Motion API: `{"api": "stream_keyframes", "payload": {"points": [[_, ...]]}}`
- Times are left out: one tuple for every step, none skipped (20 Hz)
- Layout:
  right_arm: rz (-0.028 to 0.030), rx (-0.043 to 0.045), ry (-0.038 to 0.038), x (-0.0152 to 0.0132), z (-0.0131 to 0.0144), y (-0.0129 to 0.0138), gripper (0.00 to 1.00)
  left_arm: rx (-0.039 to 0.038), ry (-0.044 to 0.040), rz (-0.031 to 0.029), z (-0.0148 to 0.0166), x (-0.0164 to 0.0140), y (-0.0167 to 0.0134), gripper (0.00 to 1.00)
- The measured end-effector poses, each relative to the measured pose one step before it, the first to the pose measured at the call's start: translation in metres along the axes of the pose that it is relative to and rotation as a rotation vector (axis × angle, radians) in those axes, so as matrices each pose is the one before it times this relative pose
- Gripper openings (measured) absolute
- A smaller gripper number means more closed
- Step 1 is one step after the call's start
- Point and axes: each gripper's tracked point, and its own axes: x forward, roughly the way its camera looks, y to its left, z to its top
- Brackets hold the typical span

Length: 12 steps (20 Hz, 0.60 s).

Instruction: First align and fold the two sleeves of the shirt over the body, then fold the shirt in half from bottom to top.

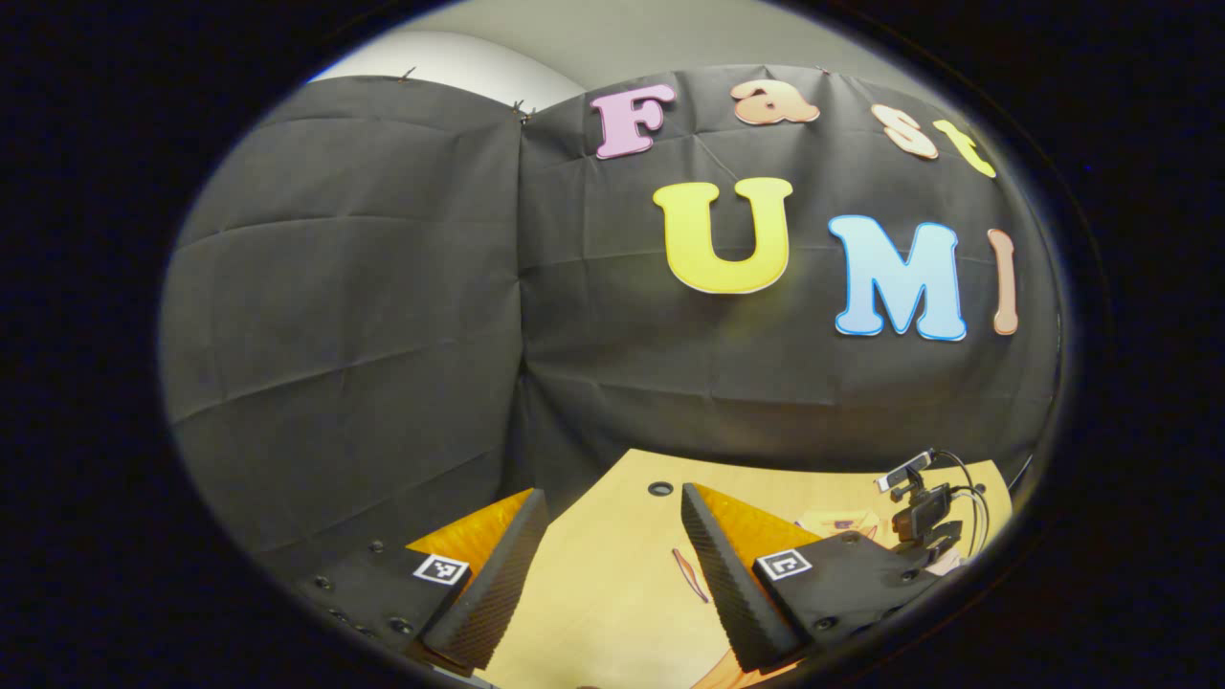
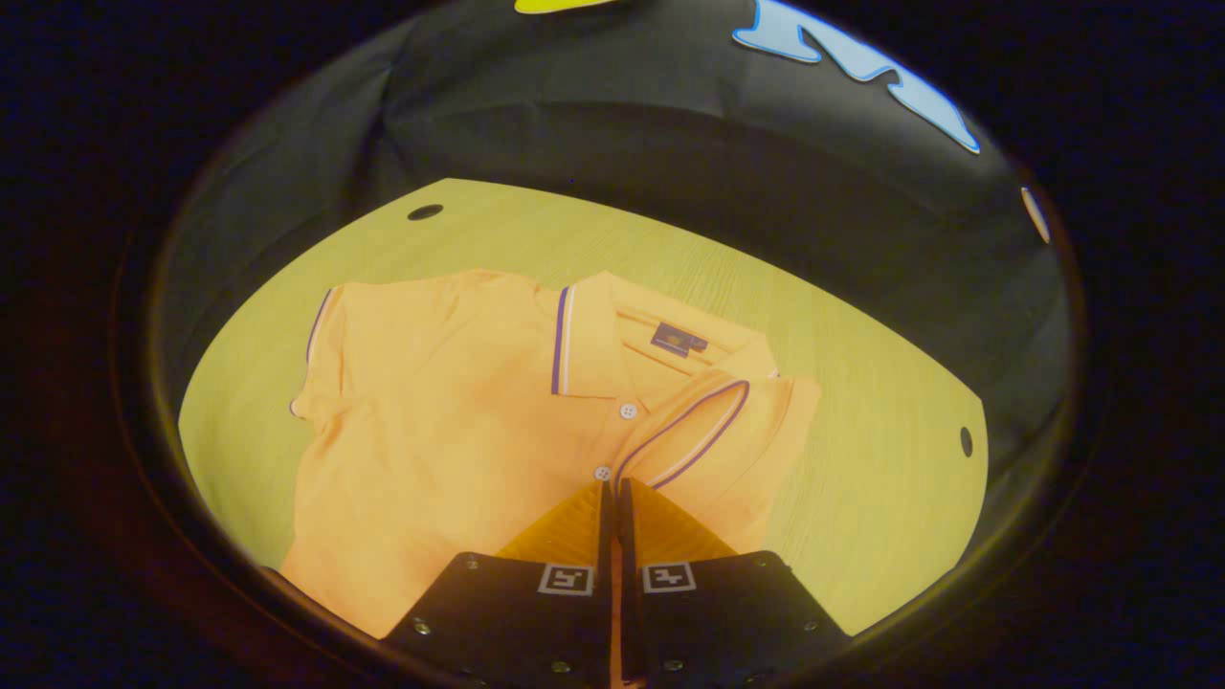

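Observation:
An orange polo shirt [image 2: 450, 421] with striped collar and cuffs lies face up on the wooden table [image 2: 861, 478] in the right gripper view. One sleeve [image 2: 708, 440] is folded inward over the chest, its striped cuff next to the button placket. My right gripper [image 2: 613, 486] is shut on the edge of that sleeve, with a thin strip of orange fabric between its fingers. The other sleeve [image 2: 330, 354] lies flat, spread out at the far left. In the left gripper view my left gripper [image 1: 612, 498] is open and holds nothing, raised over the table [image 1: 612, 574] and facing the booth wall.
A small camera on a stand with cables [image 1: 921, 502] sits at the table's right edge in the left gripper view. Round holes [image 2: 425, 211] [image 2: 966, 441] mark the tabletop. The black cloth wall [image 2: 670, 124] closes off the far side of the table.

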Motion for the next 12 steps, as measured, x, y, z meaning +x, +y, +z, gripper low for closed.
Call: {"api": "stream_keyframes", "payload": {"points": [[0.01227, 0.01379, 0.01216, 0.00286, -0.00374, 0.00197, 0.06, -0.00084, -0.00045, -0.00262, -0.00083, -0.00044, -0.0004, 0.94], [-0.00508, 0.00917, 0.0026, -0.00065, -0.00032, -0.00261, 0.2, -0.0013, 0.00092, -0.00336, -0.00011, 0.00066, -0.00148, 0.94], [-0.00593, 0.00961, -0.00733, -0.00434, 0.00122, -0.00199, 0.23, -0.00191, 0.00299, -0.00541, -0.00138, 0.00164, -0.00112, 0.94], [-0.00418, 0.01079, -0.00927, -0.0023, 0.00179, -0.00192, 0.24, -0.00135, 0.00249, -0.00368, -0.00073, 0.00129, -0.00058, 0.94], [-0.00668, 0.0072, -0.0117, -0.00518, 0.00252, -0.00282, 0.24, -0.0029, 0.00292, -0.00606, -0.00243, 0.0012, -0.00272, 0.94], [-0.00611, 0.00536, -0.01498, -0.00618, 0.0042, -0.00289, 0.24, -0.00229, 0.00346, -0.00598, -0.00166, 0.00147, -0.0016, 0.94], [-0.0061, 0.00583, -0.01765, -0.00608, 0.00385, -0.00234, 0.24, -0.0016, 0.00273, -0.00813, -0.00133, 0.00221, -0.00269, 0.94], [-0.00334, 0.00775, -0.01998, -0.00725, 0.00525, -0.00266, 0.24, 0.00067, 0.00208, -0.00814, -0.00297, 0.00229, -0.00194, 0.94], [-0.00393, 0.00956, -0.01947, -0.00796, 0.00465, -0.0022, 0.24, 0.00289, 0.00408, -0.01049, -0.00445, 0.00394, -0.00426, 0.94], [-0.00245, 0.00958, -0.02008, -0.00897, 0.00587, -0.00243, 0.24, 0.00262, 0.00662, -0.00928, -0.00384, 0.00417, -0.00332, 0.94], [-0.00215, 0.00822, -0.02227, -0.00888, 0.00521, -0.00221, 0.24, 0.00067, 0.00781, -0.01311, -0.00408, 0.0053, -0.00423, 0.94], [-0.00336, 0.00617, -0.023, -0.00965, 0.00671, -0.00259, 0.24, -0.00109, 0.00598, -0.01328, -0.00316, 0.00428, -0.0043, 0.94]]}}
